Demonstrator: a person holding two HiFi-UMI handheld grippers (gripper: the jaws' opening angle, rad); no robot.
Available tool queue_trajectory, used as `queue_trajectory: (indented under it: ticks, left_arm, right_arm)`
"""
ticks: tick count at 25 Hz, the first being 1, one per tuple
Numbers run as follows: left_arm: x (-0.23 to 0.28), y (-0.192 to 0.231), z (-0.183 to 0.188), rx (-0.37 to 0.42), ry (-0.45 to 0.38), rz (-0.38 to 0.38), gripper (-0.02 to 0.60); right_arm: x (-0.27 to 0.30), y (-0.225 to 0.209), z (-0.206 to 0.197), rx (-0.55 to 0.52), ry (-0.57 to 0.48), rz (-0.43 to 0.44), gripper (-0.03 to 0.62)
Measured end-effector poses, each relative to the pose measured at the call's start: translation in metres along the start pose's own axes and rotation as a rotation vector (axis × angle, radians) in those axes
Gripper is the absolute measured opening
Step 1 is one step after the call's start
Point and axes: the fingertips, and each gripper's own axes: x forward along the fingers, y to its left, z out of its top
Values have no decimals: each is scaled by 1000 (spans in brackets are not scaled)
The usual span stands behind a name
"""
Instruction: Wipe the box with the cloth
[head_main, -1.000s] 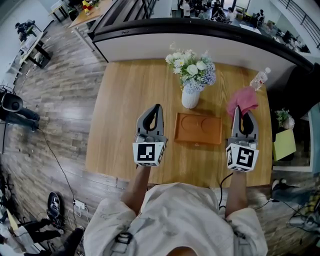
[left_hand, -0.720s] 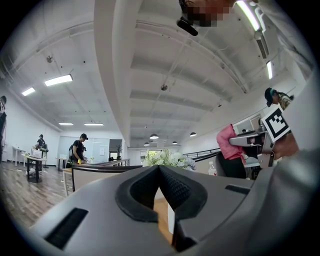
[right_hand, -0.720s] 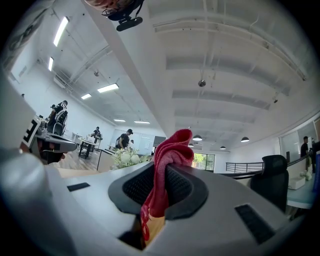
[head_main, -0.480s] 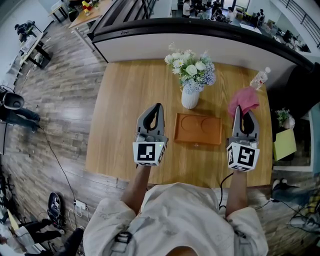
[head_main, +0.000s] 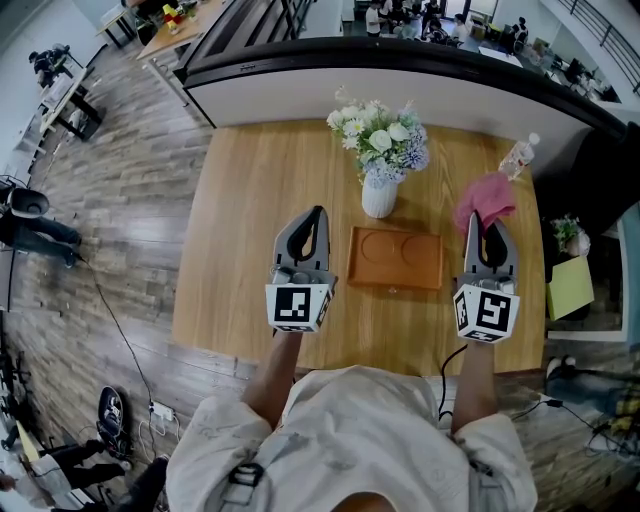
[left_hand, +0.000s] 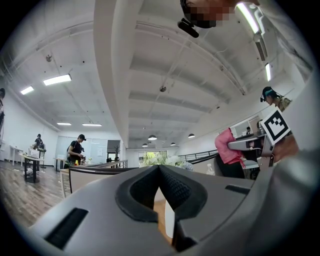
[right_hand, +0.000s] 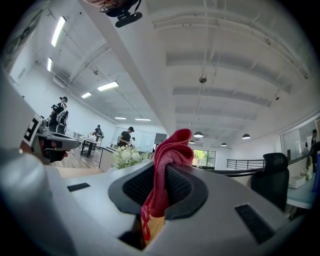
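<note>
A flat orange-brown wooden box (head_main: 396, 257) with two round recesses lies on the table's middle, in front of the vase. My left gripper (head_main: 316, 215) hovers just left of the box, jaws shut and empty (left_hand: 159, 171). My right gripper (head_main: 474, 222) hovers to the box's right, shut on a pink-red cloth (head_main: 484, 200) that bunches up past its tips; in the right gripper view the cloth (right_hand: 167, 165) runs between the pads and sticks up above them. Both grippers point up and away from the table.
A white vase of flowers (head_main: 381, 160) stands just behind the box. A plastic water bottle (head_main: 517, 157) lies at the back right of the wooden table (head_main: 250, 220). A dark counter runs behind the table. People stand far off in the room.
</note>
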Motion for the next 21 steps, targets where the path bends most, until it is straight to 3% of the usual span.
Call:
queue_trajectory:
  ticks: [21]
  left_arm:
    - [-5, -5, 0, -5, -1, 4, 10]
  right_arm:
    - [-11, -6, -8, 30, 24, -13, 70]
